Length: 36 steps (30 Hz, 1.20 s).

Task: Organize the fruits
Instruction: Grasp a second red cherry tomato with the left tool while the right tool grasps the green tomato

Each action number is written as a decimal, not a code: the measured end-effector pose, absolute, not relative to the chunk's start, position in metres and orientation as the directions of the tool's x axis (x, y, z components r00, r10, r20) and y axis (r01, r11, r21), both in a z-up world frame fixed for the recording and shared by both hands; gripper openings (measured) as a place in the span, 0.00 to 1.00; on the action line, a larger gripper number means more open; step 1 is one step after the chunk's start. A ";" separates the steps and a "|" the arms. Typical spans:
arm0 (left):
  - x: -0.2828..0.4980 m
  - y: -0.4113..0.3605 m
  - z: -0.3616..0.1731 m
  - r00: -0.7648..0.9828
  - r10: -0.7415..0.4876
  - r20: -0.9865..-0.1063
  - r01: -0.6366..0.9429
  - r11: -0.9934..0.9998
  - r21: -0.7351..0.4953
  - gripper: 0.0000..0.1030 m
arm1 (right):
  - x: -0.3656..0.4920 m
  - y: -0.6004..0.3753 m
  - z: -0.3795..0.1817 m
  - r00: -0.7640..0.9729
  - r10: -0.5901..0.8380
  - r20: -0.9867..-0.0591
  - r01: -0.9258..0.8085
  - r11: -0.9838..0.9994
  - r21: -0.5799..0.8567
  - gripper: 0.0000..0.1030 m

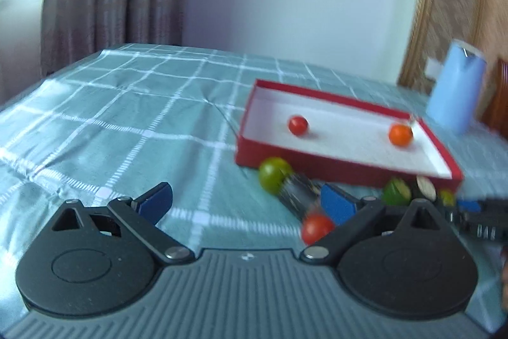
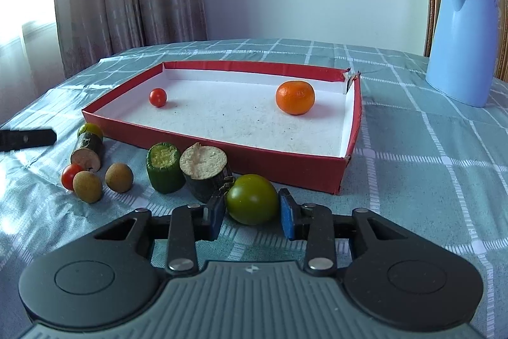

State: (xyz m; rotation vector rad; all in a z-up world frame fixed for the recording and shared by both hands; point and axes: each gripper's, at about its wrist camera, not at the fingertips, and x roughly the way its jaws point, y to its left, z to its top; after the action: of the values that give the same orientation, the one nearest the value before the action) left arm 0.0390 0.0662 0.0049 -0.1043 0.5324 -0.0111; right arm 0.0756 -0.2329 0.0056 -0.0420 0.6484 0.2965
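Observation:
A red box (image 2: 285, 166) with a white floor holds a small red tomato (image 2: 157, 97) and an orange mandarin (image 2: 295, 97). My right gripper (image 2: 252, 213) is shut on a green tomato (image 2: 252, 199) on the cloth just in front of the box. My left gripper (image 1: 244, 204) is open and empty, low over the cloth left of the box (image 1: 343, 169). A red tomato (image 1: 316, 228) lies by its right finger. More fruit lies before the box: two brown longans (image 2: 119, 177), a red tomato (image 2: 70, 175), a green piece (image 2: 163, 167) and cut dark-skinned chunks (image 2: 206, 172).
A light blue kettle (image 2: 460, 40) stands at the back right on the checked green cloth (image 2: 428, 148). Another green fruit (image 2: 90, 129) lies at the box's front left corner. The left gripper's tip (image 2: 27, 139) shows at the left edge. Curtains hang behind.

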 end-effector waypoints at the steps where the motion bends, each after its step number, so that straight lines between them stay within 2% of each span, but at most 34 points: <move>1: 0.037 0.061 0.004 0.860 -0.035 -0.509 -0.006 0.997 -0.078 0.95 | 0.076 -0.233 0.006 0.757 0.258 -0.601 -0.285 0.957 0.052 0.34; 7: 0.042 0.040 -0.003 0.832 -0.019 -0.554 0.010 1.000 -0.020 0.90 | 0.076 -0.233 0.006 0.757 0.258 -0.600 -0.285 0.957 0.052 0.34; 16: 0.056 0.035 -0.013 0.801 -0.054 -0.597 0.020 0.998 -0.063 0.86 | 0.075 -0.232 0.005 0.757 0.261 -0.600 -0.284 0.957 0.058 0.34; 18: 0.054 0.037 -0.013 0.801 -0.095 -0.592 0.054 0.995 -0.088 0.72 | 0.075 -0.233 0.005 0.756 0.263 -0.599 -0.284 0.957 0.061 0.34; 22: 0.047 0.031 -0.013 0.807 -0.137 -0.574 0.120 0.990 -0.068 0.54 | 0.076 -0.233 0.006 0.756 0.264 -0.599 -0.284 0.957 0.063 0.34; 24: 0.045 0.026 -0.013 0.806 -0.167 -0.568 0.161 0.985 -0.061 0.37 | 0.076 -0.233 0.006 0.756 0.264 -0.599 -0.284 0.957 0.064 0.34; 26: 0.045 0.018 -0.016 0.797 -0.174 -0.579 0.193 0.981 -0.029 0.27 | 0.076 -0.233 0.006 0.756 0.264 -0.599 -0.283 0.957 0.065 0.34; 29: 0.040 0.010 -0.019 0.819 -0.139 -0.557 0.192 0.981 0.037 0.23 | 0.075 -0.234 0.006 0.756 0.264 -0.599 -0.284 0.957 0.064 0.34; 36: 0.037 0.015 -0.019 0.822 -0.154 -0.548 0.189 0.982 0.008 0.22 | 0.075 -0.234 0.006 0.757 0.265 -0.597 -0.283 0.957 0.066 0.34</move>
State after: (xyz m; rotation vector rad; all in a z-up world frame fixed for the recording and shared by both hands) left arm 0.0368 0.0148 -0.0189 0.0628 0.5773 -0.1826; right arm 0.0755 -0.2337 0.0061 -0.0288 0.6468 0.2989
